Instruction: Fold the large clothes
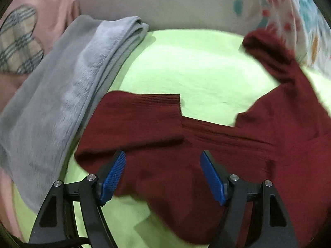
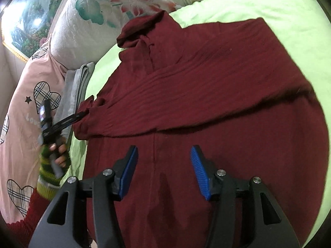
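Observation:
A dark red ribbed sweater (image 1: 186,142) lies spread on a lime green sheet (image 1: 196,66). One sleeve is folded across its body (image 2: 206,86), and the collar end bunches up toward the pillows. My left gripper (image 1: 163,154) hovers open over the folded sleeve near the cuff, with nothing between its blue pads. The right gripper (image 2: 163,148) is open too, above the sweater's lower body, its pads clear of the cloth. In the right wrist view the left gripper (image 2: 81,114) shows at the sweater's left edge, held by a hand (image 2: 59,155) in a green striped cuff.
A folded grey fleece (image 1: 62,95) lies along the sweater's left side. Behind it is a pink pillow with plaid hearts (image 2: 24,103). A floral pillow (image 2: 99,12) sits at the head of the bed, below a framed picture (image 2: 26,20). Bare green sheet (image 2: 258,2) shows beyond the sweater.

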The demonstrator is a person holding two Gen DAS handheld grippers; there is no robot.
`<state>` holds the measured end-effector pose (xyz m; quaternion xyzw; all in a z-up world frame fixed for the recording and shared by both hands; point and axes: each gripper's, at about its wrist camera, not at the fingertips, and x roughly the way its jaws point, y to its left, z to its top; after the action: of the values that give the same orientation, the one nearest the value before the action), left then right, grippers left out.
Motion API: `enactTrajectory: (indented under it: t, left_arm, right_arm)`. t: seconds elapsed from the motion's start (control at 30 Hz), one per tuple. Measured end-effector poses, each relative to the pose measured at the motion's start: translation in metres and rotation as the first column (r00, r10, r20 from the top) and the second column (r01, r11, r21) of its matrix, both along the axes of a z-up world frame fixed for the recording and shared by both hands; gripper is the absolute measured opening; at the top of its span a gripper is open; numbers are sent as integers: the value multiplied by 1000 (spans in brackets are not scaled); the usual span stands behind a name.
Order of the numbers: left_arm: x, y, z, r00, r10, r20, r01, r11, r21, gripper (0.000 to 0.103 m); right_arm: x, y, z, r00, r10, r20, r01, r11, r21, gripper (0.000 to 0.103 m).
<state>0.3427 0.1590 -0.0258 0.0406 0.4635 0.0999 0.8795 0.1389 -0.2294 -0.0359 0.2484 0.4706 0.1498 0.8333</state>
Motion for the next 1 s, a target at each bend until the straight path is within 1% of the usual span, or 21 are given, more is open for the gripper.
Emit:
enactTrajectory:
  t: [0.07, 0.13, 0.17, 0.2, 0.23, 0.27, 0.3, 0.33, 0.4, 0.5, 0.57, 0.6, 0.63, 0.67, 0.73, 0.8, 0.87, 0.93, 1.0]
  left_arm:
    - [13, 0, -9, 1000, 2, -19, -1, 999, 36, 75]
    - [25, 3, -16, 1000, 12, -29, -11, 999, 47, 74]
    - [29, 6, -18, 999, 34, -5, -34, 998, 51, 66]
    - [34, 12, -19, 999, 51, -4, -51, 998, 27, 61]
    - [36, 17, -19, 998, 61, 0, -61, 998, -10, 44]
    - [37, 25, -18, 996, 84, 7, -84, 995, -51, 20]
    - [37, 29, -16, 995, 99, 9, -98, 993, -66, 10]
    - [36, 34, -14, 993, 114, 13, -113, 990, -85, 4]
    - [29, 43, -6, 990, 136, 41, -130, 983, -132, 4]
    - [13, 43, 10, 985, 154, 75, -140, 975, -172, 3]
    - [-3, 35, 26, 984, 135, 113, -107, 968, -227, 3]
    - [-13, 25, 36, 983, 115, 140, -76, 964, -255, 3]
    - [-20, 17, 43, 982, 99, 159, -54, 962, -268, 3]
    - [-28, 6, 52, 980, 78, 182, -24, 959, -282, 3]
    - [-44, -23, 68, 973, 28, 229, 49, 945, -323, 3]
    - [-54, -57, 77, 965, -28, 262, 127, 921, -367, 3]
    - [-62, -88, 80, 957, -73, 282, 184, 902, -391, 3]
    - [-64, -125, 82, 946, -123, 301, 248, 873, -420, 3]
    - [-71, -169, 79, 932, -181, 314, 310, 847, -432, 3]
  right_arm:
    - [-2, 3, 1, 1000, 8, -3, -8, 1000, 9, 54]
    - [-4, 5, 3, 1000, 16, 0, -16, 1000, 3, 54]
    - [-5, 6, 4, 1000, 19, 1, -19, 1000, 1, 54]
    - [-5, 7, 4, 1000, 21, 1, -21, 1000, 4, 54]
    - [-6, 6, 4, 1000, 20, 0, -20, 1000, 6, 54]
    - [-7, 7, 4, 1000, 17, 0, -17, 1000, 5, 54]
    - [-7, 6, 4, 1000, 15, 0, -15, 1000, 4, 54]
    - [-8, 6, 3, 1000, 12, 0, -12, 1000, 5, 54]
    - [-9, 5, 2, 1000, 10, -1, -10, 1000, 10, 54]
    - [-11, 5, 2, 1000, 9, 3, -9, 1000, 16, 54]
    - [-13, 4, 3, 1000, 4, 13, -5, 1000, 23, 54]
    - [-13, 4, 4, 1000, 1, 16, -2, 1000, 26, 54]
    - [-13, 3, 5, 1000, -3, 21, 2, 1000, 29, 54]
    - [-14, 3, 6, 1000, -5, 24, 5, 999, 32, 54]
    - [-15, 0, 8, 999, -13, 34, 12, 999, 36, 54]
    - [-17, -5, 12, 998, -27, 48, 25, 999, 39, 54]
    - [-23, -13, 15, 997, -50, 61, 48, 998, 39, 54]
    - [-27, -23, 20, 994, -80, 77, 77, 996, 42, 54]
    - [-33, -36, 23, 990, -114, 87, 110, 993, 48, 54]
